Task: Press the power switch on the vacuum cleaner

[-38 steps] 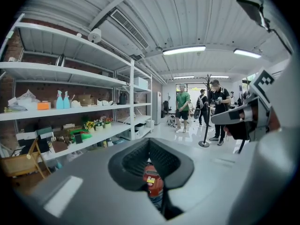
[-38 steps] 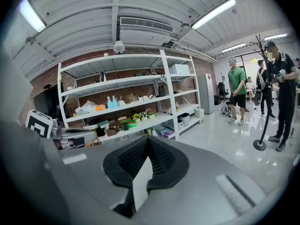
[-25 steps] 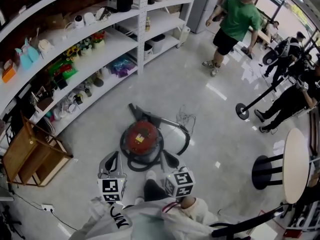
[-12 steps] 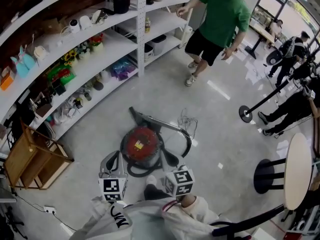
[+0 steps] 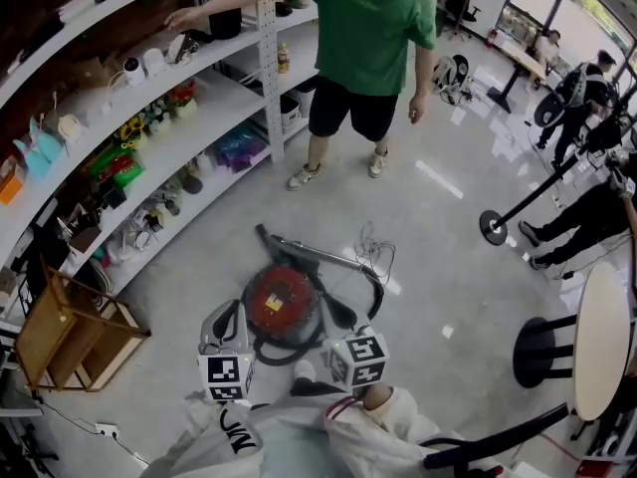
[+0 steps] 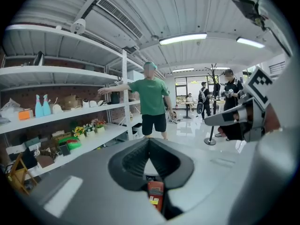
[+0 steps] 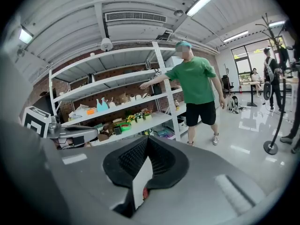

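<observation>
The red canister vacuum cleaner (image 5: 282,300) lies on the pale floor, with its black hose (image 5: 370,285) curled round it and its wand pointing up-left. I cannot make out its power switch. My left gripper (image 5: 227,313) hovers just left of and nearer than the canister, shut and holding nothing. My right gripper (image 5: 341,319) hangs at the canister's near right, also shut and holding nothing. In the left gripper view the jaws (image 6: 149,140) meet at their tips, and a strip of the red vacuum (image 6: 155,194) shows in the gap behind them. The right gripper view shows its tips (image 7: 146,138) closed together.
A person in a green shirt (image 5: 364,26) stands just beyond the vacuum, reaching to the white shelves (image 5: 149,118) along the left. A wooden crate (image 5: 62,327) sits at near left. A loose cable (image 5: 373,242), a stand base (image 5: 494,227), a round table (image 5: 599,337) and a stool (image 5: 542,352) are at the right.
The person in green has walked from the far right to stand close behind the vacuum, arm out to the shelf. Both grippers have barely moved.
</observation>
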`<state>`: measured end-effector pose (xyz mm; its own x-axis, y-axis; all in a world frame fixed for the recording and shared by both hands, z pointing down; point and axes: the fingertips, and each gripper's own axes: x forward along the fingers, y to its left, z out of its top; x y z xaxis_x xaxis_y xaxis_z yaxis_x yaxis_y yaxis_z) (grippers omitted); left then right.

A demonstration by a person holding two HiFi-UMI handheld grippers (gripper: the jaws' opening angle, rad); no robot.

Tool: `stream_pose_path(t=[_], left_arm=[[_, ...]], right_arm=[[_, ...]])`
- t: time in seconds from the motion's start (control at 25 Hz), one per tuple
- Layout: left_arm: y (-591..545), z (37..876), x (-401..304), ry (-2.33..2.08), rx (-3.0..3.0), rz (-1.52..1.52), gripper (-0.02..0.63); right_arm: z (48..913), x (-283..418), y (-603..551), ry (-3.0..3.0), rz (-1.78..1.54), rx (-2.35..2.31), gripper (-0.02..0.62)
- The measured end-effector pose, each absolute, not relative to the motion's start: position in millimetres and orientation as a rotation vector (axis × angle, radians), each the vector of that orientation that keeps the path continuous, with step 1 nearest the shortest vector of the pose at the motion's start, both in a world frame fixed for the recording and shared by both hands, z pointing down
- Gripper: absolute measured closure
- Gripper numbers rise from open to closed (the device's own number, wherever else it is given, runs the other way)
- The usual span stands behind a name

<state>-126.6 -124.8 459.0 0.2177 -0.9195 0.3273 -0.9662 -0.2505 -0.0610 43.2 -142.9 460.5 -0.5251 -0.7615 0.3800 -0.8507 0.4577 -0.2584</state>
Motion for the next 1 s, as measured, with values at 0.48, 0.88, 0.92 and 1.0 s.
stream_pose_path(t=[0.48, 0.88, 0.92, 1.0], left_arm=[[-127.1, 464.1, -129.9, -1.859, 2.286, 0.537, 0.606], [-111.9, 481.0, -140.5, -1.838, 2.227, 0.600, 0.606], [-111.7, 483.0, -141.1, -1.834, 2.224, 0.605, 0.606], [-112.4, 487.3, -142.3, -1.819, 2.220, 0.613, 0.606]], right_arm=[[471.3, 52.7, -153.1, -2.502, 0.676, 1.391, 0.595], [489.7, 50.1, -144.8, -2.454, 0.734, 1.369, 0.595], [491.1, 50.2, -145.7, -2.450, 0.735, 1.371, 0.595], [493.8, 50.1, -147.3, -2.439, 0.741, 1.378, 0.595]])
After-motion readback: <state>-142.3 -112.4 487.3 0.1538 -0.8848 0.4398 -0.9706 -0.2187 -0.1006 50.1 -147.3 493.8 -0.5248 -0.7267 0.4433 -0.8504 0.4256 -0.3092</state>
